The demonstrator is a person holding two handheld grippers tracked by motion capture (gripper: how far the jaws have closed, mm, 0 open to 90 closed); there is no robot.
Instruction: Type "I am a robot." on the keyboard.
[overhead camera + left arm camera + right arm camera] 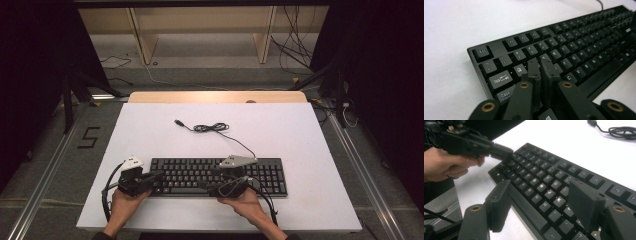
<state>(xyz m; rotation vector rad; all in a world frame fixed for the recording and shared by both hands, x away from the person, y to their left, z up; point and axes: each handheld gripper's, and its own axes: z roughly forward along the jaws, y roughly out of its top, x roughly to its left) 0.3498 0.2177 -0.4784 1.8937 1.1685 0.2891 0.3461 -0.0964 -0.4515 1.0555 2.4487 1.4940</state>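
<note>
Near the front of the white table [150,120], the left gripper [540,65] is shut tight over the keyboard's [218,176] left keys, the right gripper [541,202] is wide open above its middle, and the cord [210,128] coils behind.

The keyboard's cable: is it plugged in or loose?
Loose. The keyboard cable lies partly coiled on the white table, its plug free.
</note>
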